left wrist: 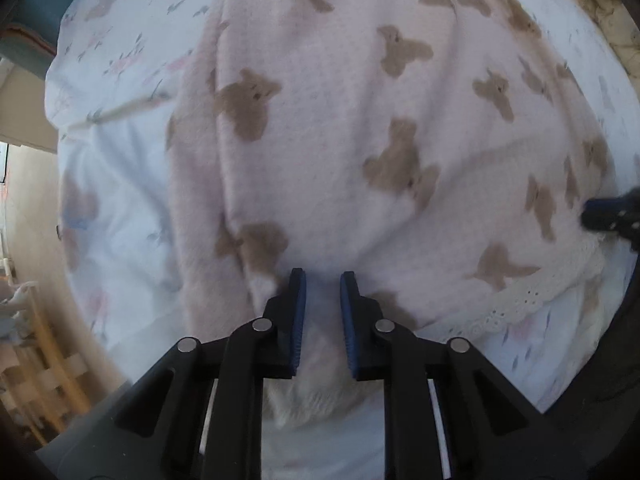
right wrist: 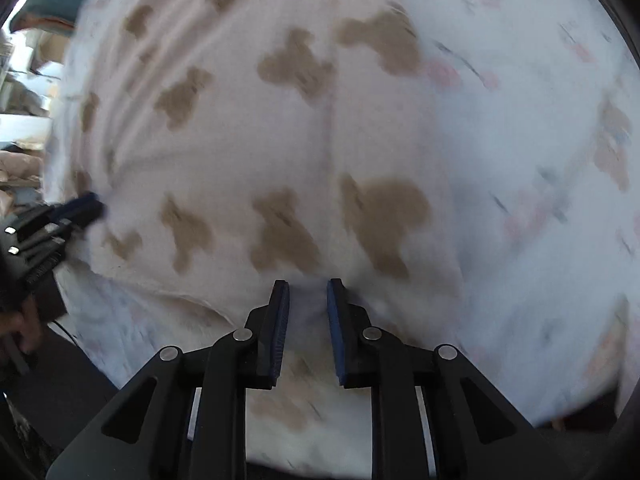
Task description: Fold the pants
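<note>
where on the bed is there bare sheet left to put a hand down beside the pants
Bare floral sheet shows left of the pants, out to the bed's edge. A thinner strip runs below the lace hem, and a wide patch lies right of the pants in the right wrist view. It is crowded at the near edge, where the left gripper and right gripper hover over the fabric.

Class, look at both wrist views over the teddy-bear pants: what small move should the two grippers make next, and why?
Probably close both grippers. The left gripper and right gripper each point down at the pants near the lace-trimmed edge, fingers slightly apart with fabric showing in the gap. Neither clearly pinches it yet, and a fold needs a firm hold at both points before lifting.
</note>
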{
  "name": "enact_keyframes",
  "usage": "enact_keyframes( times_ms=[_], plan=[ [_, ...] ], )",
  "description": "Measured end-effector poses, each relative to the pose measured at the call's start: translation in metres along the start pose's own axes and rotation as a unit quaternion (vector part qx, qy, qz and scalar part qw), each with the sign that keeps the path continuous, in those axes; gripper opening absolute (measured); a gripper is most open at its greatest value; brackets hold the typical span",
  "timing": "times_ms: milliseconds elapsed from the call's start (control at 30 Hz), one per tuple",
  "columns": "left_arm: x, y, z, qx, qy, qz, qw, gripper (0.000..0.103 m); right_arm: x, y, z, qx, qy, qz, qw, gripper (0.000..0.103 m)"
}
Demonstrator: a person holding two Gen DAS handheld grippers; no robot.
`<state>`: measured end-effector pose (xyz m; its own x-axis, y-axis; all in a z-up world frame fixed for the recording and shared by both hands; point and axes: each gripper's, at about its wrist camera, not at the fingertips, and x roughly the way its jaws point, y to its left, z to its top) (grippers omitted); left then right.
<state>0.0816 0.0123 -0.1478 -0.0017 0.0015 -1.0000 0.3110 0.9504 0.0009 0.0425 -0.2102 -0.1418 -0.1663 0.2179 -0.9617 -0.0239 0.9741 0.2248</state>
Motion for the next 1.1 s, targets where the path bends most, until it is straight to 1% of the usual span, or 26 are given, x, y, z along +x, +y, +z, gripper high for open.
enact_keyframes(
  times_ms=[33,67,100,133,167,200,233,267,300,333,367,400,467,500,533,600,667,700,733,800,867,900,967,1033,1067,1100],
  plan=[
    [-0.001,0.005,-0.002,0.001,0.008,0.002,1.0000,0.015,-0.003,-0.002,-0.003,-0.002,0.004,-0.008,1.000,0.019],
    [-0.004,0.011,-0.001,-0.009,0.015,-0.005,0.9998,0.015,-0.008,-0.005,-0.005,-0.010,0.010,-0.015,1.000,0.020],
    [-0.009,0.020,-0.002,-0.029,0.016,-0.019,0.9993,0.015,-0.012,-0.007,-0.006,-0.012,0.012,-0.013,1.000,0.026],
    [-0.015,0.028,0.001,-0.050,0.011,-0.036,0.9980,0.015,-0.019,-0.009,-0.004,-0.011,0.007,-0.005,1.000,0.025],
    [-0.026,0.036,0.009,-0.069,-0.004,-0.052,0.9963,0.015,-0.031,-0.011,0.001,-0.009,-0.011,0.014,1.000,0.026],
    [-0.036,0.042,0.018,-0.079,-0.022,-0.060,0.9948,0.017,-0.048,-0.016,0.010,-0.006,-0.040,0.052,0.998,0.025],
    [-0.050,0.050,0.030,-0.091,-0.051,-0.069,0.9922,0.020,-0.066,-0.020,0.021,-0.004,-0.072,0.077,0.994,0.025],
    [-0.059,0.055,0.041,-0.096,-0.069,-0.072,0.9903,0.034,-0.076,-0.023,0.027,-0.003,-0.091,0.082,0.992,0.026],
    [-0.070,0.063,0.056,-0.104,-0.092,-0.074,0.9875,0.048,-0.092,-0.028,0.041,-0.004,-0.122,0.084,0.989,0.030],
    [-0.080,0.071,0.072,-0.111,-0.115,-0.072,0.9846,0.053,-0.102,-0.032,0.051,-0.003,-0.141,0.089,0.986,0.035],
    [-0.087,0.077,0.086,-0.116,-0.131,-0.070,0.9821,0.060,-0.115,-0.038,0.070,0.001,-0.161,0.107,0.981,0.048],
    [-0.092,0.085,0.102,-0.121,-0.145,-0.068,0.9797,0.064,-0.121,-0.042,0.083,0.004,-0.171,0.118,0.978,0.055],
    [-0.098,0.099,0.139,-0.123,-0.170,-0.080,0.9743,0.064,-0.132,-0.050,0.118,0.011,-0.193,0.122,0.974,0.055],
    [-0.099,0.103,0.158,-0.119,-0.179,-0.081,0.9733,0.064,-0.133,-0.050,0.130,0.011,-0.201,0.120,0.972,0.055],
    [-0.097,0.105,0.178,-0.113,-0.187,-0.083,0.9724,0.064,-0.135,-0.050,0.149,0.008,-0.208,0.121,0.971,0.055],
    [-0.086,0.098,0.216,-0.089,-0.191,-0.091,0.9733,0.064,-0.142,-0.048,0.183,-0.001,-0.226,0.120,0.967,0.055],
    [-0.075,0.092,0.253,-0.054,-0.193,-0.084,0.9762,0.064,-0.148,-0.045,0.211,-0.020,-0.239,0.112,0.964,0.055],
    [-0.068,0.090,0.266,-0.041,-0.191,-0.077,0.9776,0.064,-0.148,-0.044,0.230,-0.029,-0.245,0.104,0.963,0.055],
    [-0.058,0.089,0.284,-0.029,-0.187,-0.078,0.9788,0.064,-0.149,-0.042,0.241,-0.037,-0.248,0.101,0.963,0.055],
    [-0.039,0.086,0.313,-0.016,-0.175,-0.098,0.9796,0.064,-0.138,-0.034,0.275,-0.052,-0.246,0.087,0.964,0.055],
    [-0.023,0.085,0.332,-0.009,-0.157,-0.125,0.9796,0.064,-0.126,-0.035,0.300,-0.050,-0.238,0.076,0.967,0.055],
    [-0.015,0.083,0.339,-0.002,-0.144,-0.130,0.9809,0.063,-0.118,-0.035,0.312,-0.045,-0.233,0.080,0.968,0.055],
    [0.002,0.074,0.352,0.024,-0.125,-0.133,0.9829,0.062,-0.105,-0.036,0.333,-0.039,-0.220,0.088,0.971,0.055],
    [0.016,0.065,0.360,0.058,-0.108,-0.148,0.9814,0.062,-0.090,-0.036,0.352,-0.038,-0.206,0.090,0.974,0.055],
    [0.020,0.062,0.363,0.068,-0.105,-0.144,0.9816,0.059,-0.079,-0.034,0.362,-0.038,-0.192,0.103,0.975,0.055],
    [0.022,0.059,0.365,0.080,-0.109,-0.137,0.9813,0.054,-0.072,-0.034,0.367,-0.037,-0.180,0.110,0.977,0.055]
  ],
)
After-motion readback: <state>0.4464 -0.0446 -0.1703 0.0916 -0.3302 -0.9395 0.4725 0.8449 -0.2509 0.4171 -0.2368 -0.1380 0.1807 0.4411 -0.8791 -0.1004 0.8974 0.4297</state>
